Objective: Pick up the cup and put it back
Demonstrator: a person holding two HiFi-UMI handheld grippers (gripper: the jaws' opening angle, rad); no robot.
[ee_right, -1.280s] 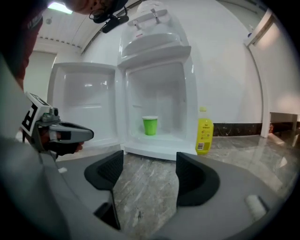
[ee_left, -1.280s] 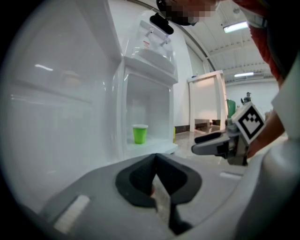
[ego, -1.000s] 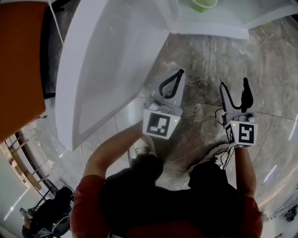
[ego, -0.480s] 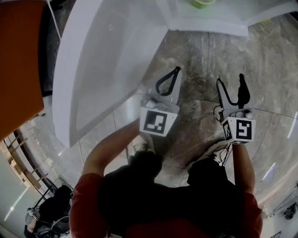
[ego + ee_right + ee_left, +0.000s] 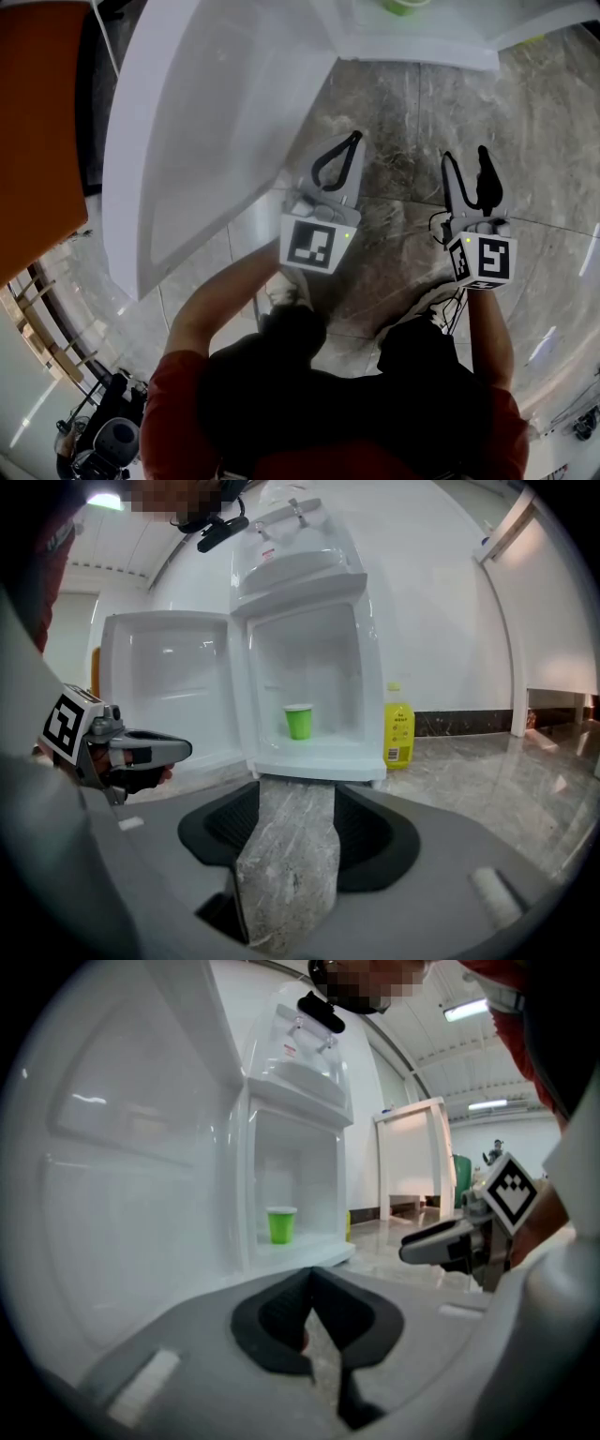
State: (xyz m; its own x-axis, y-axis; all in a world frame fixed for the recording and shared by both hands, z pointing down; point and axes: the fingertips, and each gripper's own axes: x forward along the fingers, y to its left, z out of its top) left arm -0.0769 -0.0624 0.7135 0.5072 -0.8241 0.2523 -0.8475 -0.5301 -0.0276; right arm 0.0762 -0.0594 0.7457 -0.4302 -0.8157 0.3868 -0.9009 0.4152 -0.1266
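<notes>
A small green cup (image 5: 298,721) stands upright on the floor of an open white mini fridge (image 5: 309,639), well ahead of both grippers. It also shows in the left gripper view (image 5: 280,1224) and at the head view's top edge (image 5: 408,5). My right gripper (image 5: 295,794) (image 5: 467,159) points at the fridge over the marble floor. Its jaws are closing with nothing between them. My left gripper (image 5: 311,1274) (image 5: 352,138) hovers beside it, tips together and empty, close to the fridge door (image 5: 216,122).
The fridge door swings wide open to the left. A yellow bottle (image 5: 398,735) stands on the floor right of the fridge. An orange panel (image 5: 37,122) lies at far left. A white table (image 5: 412,1162) stands farther back in the room.
The right gripper's jaws have narrowed. Both grippers have edged slightly forward towards the fridge.
</notes>
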